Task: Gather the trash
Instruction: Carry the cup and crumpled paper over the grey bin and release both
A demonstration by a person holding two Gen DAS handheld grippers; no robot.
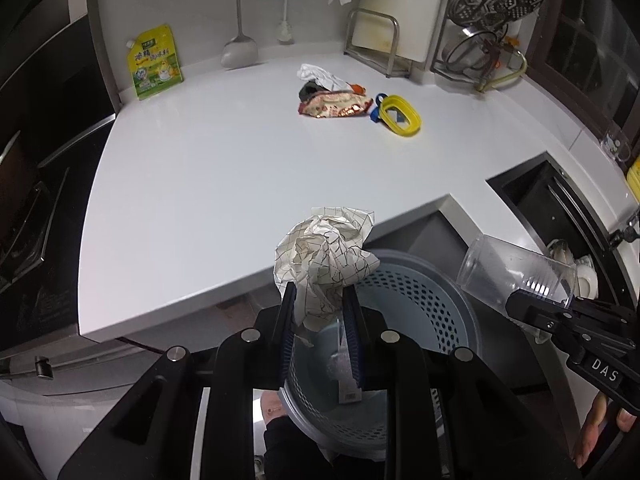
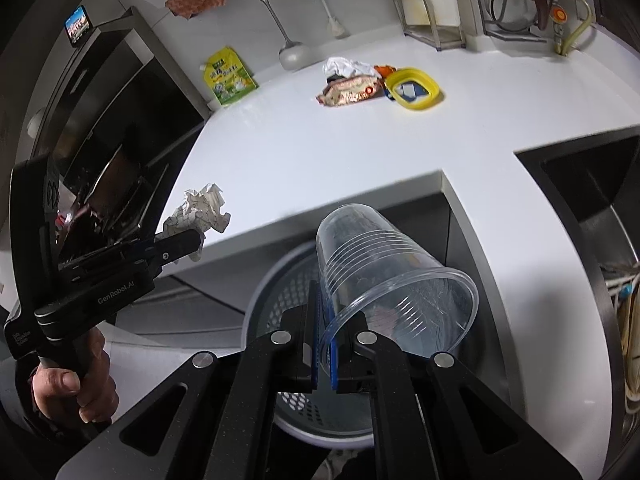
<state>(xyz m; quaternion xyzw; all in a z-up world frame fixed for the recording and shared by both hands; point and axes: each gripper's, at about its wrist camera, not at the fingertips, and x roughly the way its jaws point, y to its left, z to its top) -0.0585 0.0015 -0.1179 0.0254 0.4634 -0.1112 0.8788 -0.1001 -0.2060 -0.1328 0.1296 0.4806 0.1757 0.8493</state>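
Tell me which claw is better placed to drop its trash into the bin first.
Probably the right. The right claw holds the clear plastic cup directly above the bin. The left claw has its crumpled paper nearer the bin's edge, beside the counter.

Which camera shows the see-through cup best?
The right wrist view: the clear plastic cup fills the middle, its rim pinched by the right gripper. In the left wrist view the cup is small, off at the right side.

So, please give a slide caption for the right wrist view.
Right gripper pinches clear cup above perforated bin.
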